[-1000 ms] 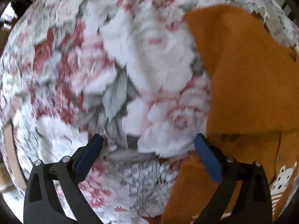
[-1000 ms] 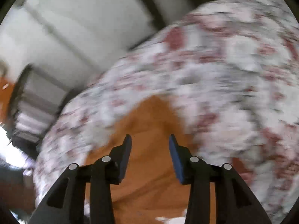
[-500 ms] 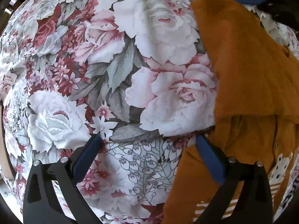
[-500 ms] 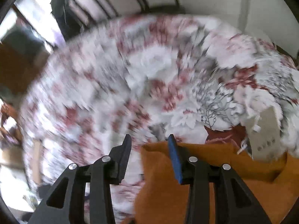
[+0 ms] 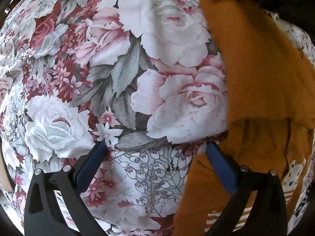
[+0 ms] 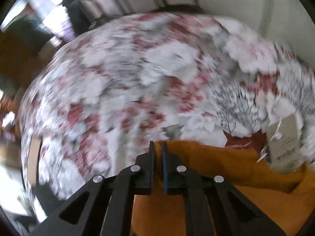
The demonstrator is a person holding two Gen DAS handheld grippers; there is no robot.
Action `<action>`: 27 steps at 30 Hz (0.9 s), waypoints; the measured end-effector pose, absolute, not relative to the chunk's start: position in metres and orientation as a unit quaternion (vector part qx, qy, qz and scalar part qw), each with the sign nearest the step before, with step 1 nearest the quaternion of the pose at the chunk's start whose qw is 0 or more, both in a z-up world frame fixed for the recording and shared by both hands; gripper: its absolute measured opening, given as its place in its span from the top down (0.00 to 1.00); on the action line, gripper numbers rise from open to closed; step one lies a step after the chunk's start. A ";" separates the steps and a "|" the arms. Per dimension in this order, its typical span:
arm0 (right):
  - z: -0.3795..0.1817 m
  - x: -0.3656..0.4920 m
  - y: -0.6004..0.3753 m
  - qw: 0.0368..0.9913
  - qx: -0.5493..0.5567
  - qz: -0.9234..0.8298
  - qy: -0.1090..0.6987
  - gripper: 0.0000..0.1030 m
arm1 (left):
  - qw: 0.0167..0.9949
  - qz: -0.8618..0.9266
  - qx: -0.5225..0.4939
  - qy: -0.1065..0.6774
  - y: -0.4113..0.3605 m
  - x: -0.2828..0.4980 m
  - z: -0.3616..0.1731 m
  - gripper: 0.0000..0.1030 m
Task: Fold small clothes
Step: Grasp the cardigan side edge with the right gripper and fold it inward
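A floral-print surface spreads wide ahead of both claws, carrying an orange garment that lies to the right of the left claw and beneath the right claw. The right claw is pinched nearly closed at the garment's far corner, apparently gripping its edge, though blur makes the hold hard to confirm. The left claw hangs wide open, its right finger just over the garment's near edge. To fold cleanly, the gripped corner likely needs carrying low and straight across, with the open claw pinning the near edge so the cloth does not drag. Bare print left of the left claw offers ample room; a paper tag lies right of the right claw, near the collar.
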State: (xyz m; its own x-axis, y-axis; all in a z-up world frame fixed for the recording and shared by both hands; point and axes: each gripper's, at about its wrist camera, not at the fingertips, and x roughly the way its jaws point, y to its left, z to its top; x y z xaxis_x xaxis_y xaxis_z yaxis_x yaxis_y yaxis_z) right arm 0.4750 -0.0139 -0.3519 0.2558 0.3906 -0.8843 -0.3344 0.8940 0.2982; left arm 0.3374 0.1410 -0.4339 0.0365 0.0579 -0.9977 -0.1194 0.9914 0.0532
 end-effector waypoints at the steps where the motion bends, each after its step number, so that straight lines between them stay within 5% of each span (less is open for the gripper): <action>1: -0.371 0.481 -0.014 0.787 0.026 0.201 0.583 0.93 | 0.719 0.063 -0.021 0.691 0.140 0.339 -0.434 0.04; 3: -0.386 0.484 -0.018 0.786 0.059 0.184 0.587 0.94 | 0.719 0.065 -0.019 0.692 0.131 0.338 -0.430 0.04; 6: -0.370 0.480 -0.042 0.788 0.153 0.197 0.563 0.83 | 0.714 0.065 -0.031 0.696 0.131 0.339 -0.427 0.04; 13: -0.311 0.420 -0.138 0.827 0.149 0.166 0.515 0.75 | 0.724 0.058 -0.135 0.674 0.152 0.342 -0.393 0.05; 18: -0.334 0.397 -0.200 0.814 0.212 0.084 0.535 0.75 | 0.775 0.049 -0.100 0.622 0.134 0.352 -0.371 0.05; 21: -0.355 0.391 -0.221 0.798 0.208 0.029 0.566 0.78 | 0.745 0.049 -0.032 0.665 0.112 0.369 -0.410 0.04; 24: -0.385 0.386 -0.252 0.772 0.277 0.011 0.572 1.00 | 0.727 0.062 -0.026 0.684 0.107 0.371 -0.436 0.04; 27: -0.366 0.378 -0.262 0.774 0.313 0.008 0.551 0.89 | 0.738 0.070 -0.034 0.671 0.099 0.373 -0.417 0.05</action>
